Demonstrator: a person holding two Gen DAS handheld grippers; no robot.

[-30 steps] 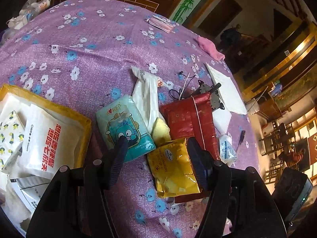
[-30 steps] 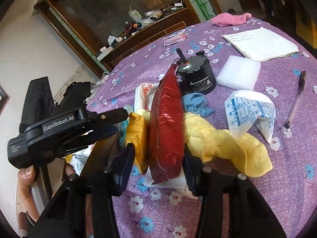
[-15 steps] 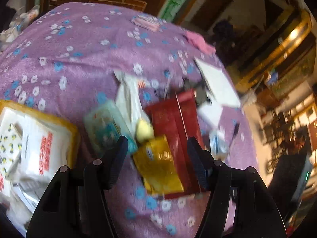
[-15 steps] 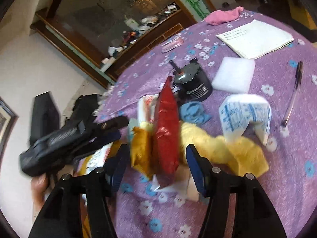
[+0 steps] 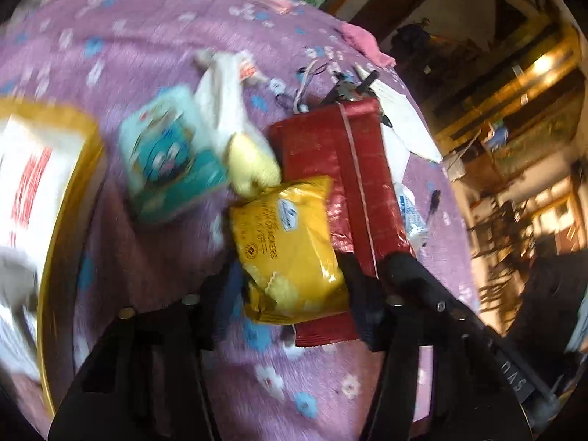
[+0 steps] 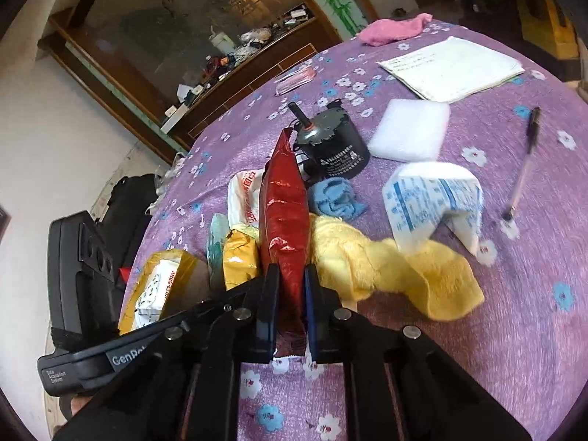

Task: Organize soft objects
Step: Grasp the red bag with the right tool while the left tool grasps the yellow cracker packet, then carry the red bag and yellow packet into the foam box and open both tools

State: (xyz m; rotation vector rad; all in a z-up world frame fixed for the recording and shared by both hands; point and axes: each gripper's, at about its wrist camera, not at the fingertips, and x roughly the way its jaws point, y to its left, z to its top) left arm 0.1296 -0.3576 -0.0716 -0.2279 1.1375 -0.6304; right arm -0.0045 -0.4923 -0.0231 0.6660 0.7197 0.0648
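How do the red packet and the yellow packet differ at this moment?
The red packet is pinched between the right tool's fingers; the yellow packet sits between the left tool's open fingers. The red one is longer and plain; the yellow one is shorter, with printed text. Both are shiny foil.

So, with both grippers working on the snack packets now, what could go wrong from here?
1. The right gripper pinches only the bottom edge of the tall red packet; it may flop or slip when lifted.
2. The yellow cracker packet overlaps the red packet, so lifting one may drag the other.
3. The left gripper straddles the cracker packet; squeezing could crush the crackers. The left view is blurred, so contact is unclear.
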